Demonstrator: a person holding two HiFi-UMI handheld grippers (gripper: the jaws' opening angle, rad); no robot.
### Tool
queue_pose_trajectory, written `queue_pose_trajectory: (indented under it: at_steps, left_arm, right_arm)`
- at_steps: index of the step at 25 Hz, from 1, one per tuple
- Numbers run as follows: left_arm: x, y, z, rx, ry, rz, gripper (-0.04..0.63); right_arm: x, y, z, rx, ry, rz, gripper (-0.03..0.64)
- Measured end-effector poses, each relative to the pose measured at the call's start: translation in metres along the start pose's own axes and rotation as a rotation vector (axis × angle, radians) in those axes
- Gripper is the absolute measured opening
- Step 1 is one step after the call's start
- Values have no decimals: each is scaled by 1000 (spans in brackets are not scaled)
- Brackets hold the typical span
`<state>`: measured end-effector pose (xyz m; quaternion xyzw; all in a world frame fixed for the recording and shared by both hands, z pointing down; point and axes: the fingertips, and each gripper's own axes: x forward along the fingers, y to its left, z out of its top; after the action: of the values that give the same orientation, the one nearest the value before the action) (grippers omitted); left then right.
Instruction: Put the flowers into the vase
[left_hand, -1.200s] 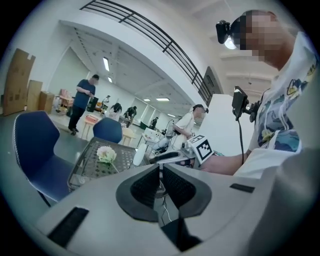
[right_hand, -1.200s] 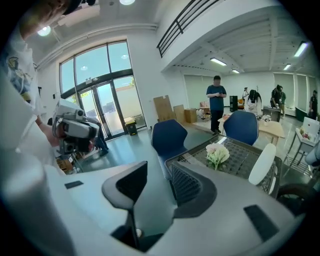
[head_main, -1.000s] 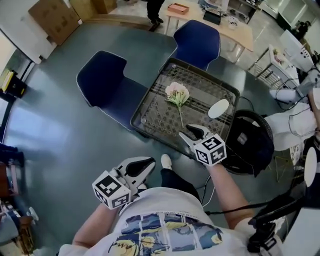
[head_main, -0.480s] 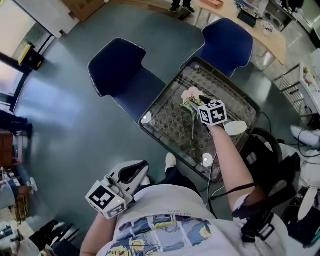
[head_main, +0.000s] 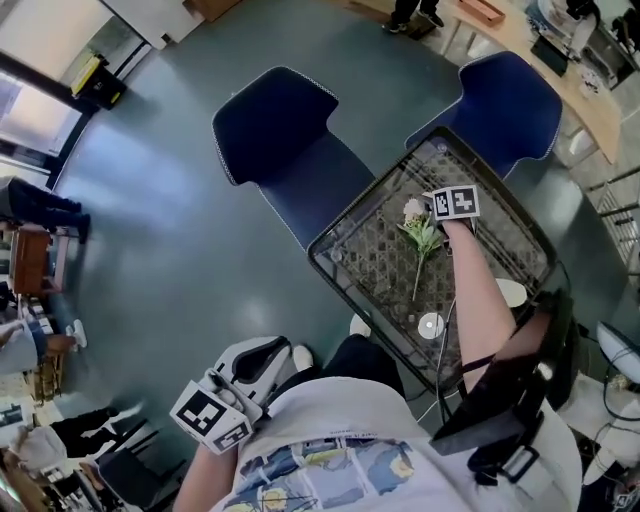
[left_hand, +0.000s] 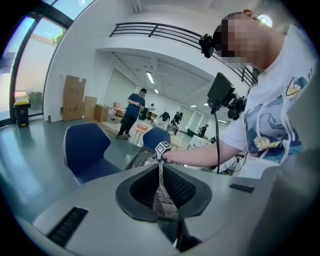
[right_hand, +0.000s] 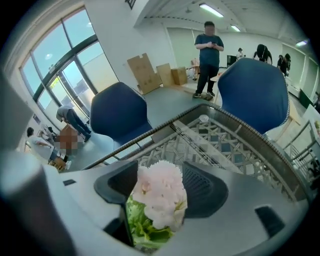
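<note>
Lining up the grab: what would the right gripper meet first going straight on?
Probably the pink flower head: it sits between the right gripper's jaws, which have just been opening and don't press it. The glass table lies beneath.

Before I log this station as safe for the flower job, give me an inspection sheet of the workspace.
Surface: glass-topped table with dark rim, lattice beneath.
Job's things: pink flower lying on the glass; white rounded object at the table edge, possibly the vase, cannot tell.
Clutter: nothing seen.
Grippers: right gripper open around the bloom, jaws have just been opening, pads not pressing; left gripper shut, empty, off the table.
Cables: dark cable hanging by the right arm.
Surroundings: two blue chairs, people standing farther off, cardboard boxes.
</note>
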<state>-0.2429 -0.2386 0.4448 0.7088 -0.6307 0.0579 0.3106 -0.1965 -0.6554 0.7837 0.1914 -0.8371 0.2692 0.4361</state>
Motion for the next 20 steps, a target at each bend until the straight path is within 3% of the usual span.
queue_pose_trajectory:
  at_steps: [5, 7, 10, 15, 20]
  left_arm:
    - [7, 7, 9, -44, -22, 44, 11]
    - [16, 5, 16, -37, -21, 57, 11]
    - [21, 4, 27, -22, -32, 54, 11]
    - [-3, -3, 29, 28, -62, -23, 11]
    - [-19, -23, 47, 95, -98, -151, 11]
  right_arm:
    - [21, -22, -13, 80, 17, 39, 253]
    - [18, -37, -12, 96, 5, 35, 159]
    - [7, -44, -4, 104, -27, 30, 102]
    - [-48, 0, -5, 68, -126, 25, 79]
    - [-135, 49, 6, -41, -267, -11, 77]
